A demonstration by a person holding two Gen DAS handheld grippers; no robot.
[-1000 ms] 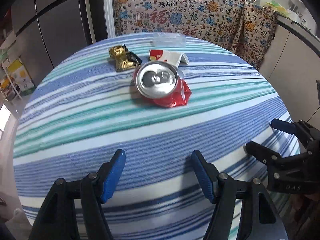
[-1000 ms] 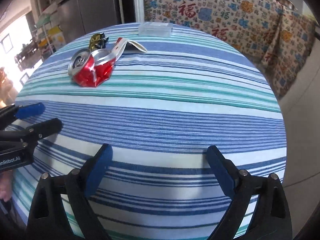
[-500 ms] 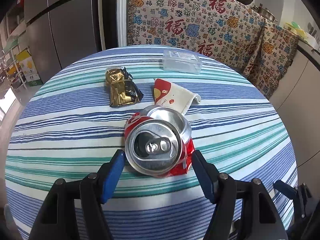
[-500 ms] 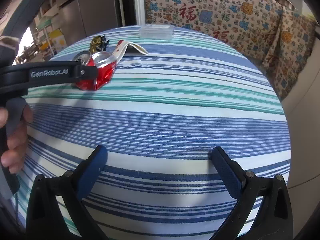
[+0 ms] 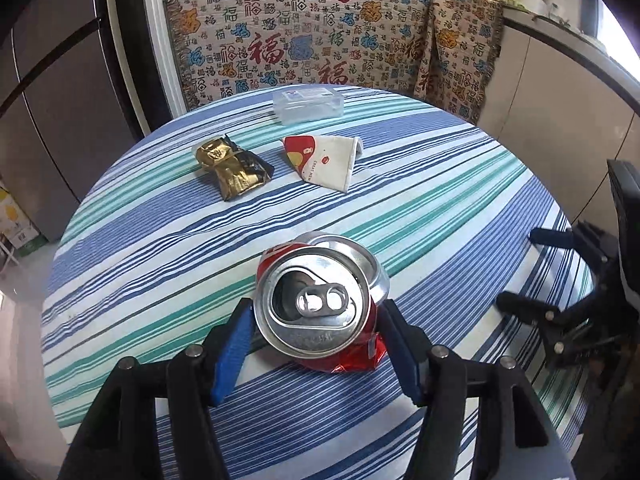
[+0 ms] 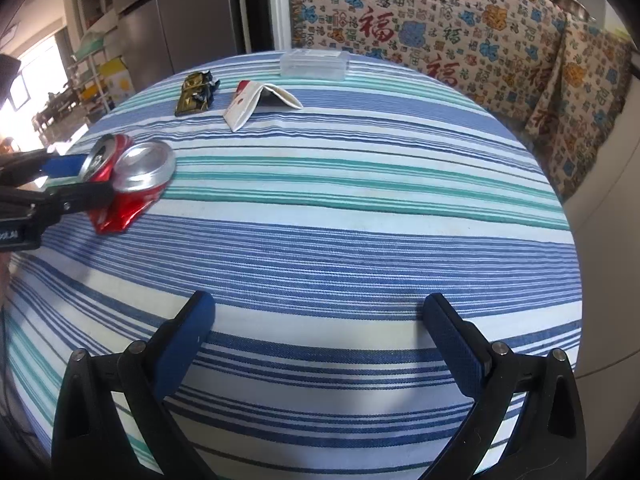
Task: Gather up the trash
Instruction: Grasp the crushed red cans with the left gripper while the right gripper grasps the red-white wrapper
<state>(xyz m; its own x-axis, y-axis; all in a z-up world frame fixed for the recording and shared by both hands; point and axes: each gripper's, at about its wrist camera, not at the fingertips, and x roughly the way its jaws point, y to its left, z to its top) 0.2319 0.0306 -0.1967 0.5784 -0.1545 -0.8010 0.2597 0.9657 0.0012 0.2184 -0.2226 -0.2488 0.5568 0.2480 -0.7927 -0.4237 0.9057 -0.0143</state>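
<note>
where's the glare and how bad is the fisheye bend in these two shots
Left wrist view: bright glare on the silver lid of the crushed red can, window blown out at upper right, the striped tablecloth bulges into a dome. Right wrist view: blown-out daylight at the left edge, sheen on the can's base, stripes curve strongly, corners go black.

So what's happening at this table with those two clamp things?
A person is clearing rubbish off a striped table with a hand-held gripper in each hand. The left gripper is closing its jaws around a crushed red can, which sits between its blue fingers. The right gripper hangs wide open over bare cloth, holding nothing. Farther back lie a gold wrapper and a flattened paper cup, not yet picked up, with a clear plastic box near the far edge.
</note>
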